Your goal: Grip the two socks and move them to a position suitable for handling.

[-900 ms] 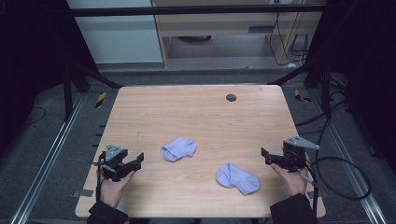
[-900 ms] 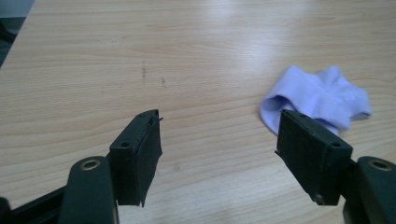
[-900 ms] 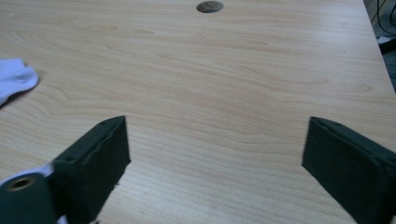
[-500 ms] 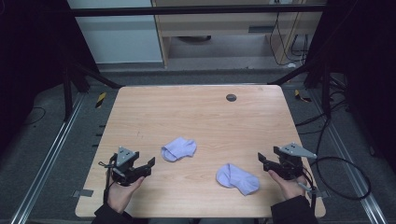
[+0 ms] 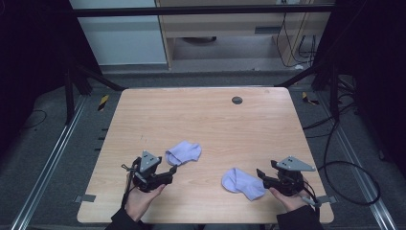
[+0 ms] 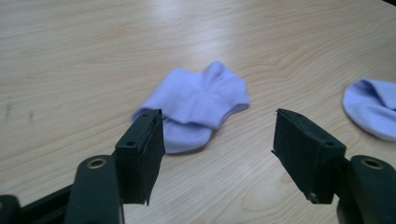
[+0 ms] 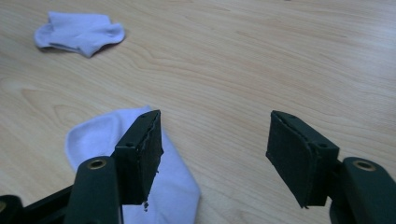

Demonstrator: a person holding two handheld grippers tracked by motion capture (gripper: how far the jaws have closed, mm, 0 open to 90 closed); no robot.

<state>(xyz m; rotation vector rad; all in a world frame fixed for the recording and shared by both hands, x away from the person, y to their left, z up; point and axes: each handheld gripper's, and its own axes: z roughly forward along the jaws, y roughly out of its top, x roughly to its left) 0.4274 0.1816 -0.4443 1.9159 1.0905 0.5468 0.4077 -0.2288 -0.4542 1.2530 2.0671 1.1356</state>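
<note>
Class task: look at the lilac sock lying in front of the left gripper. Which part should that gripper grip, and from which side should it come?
Probably the near folded edge of the sock, approached low from the person's side. The open left gripper already faces that edge, where doubled fabric gives a raised lip above the table.

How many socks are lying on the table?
2. One sock lies just ahead of the left gripper; the other sock lies beside the right gripper. Nothing seems hidden.
</note>
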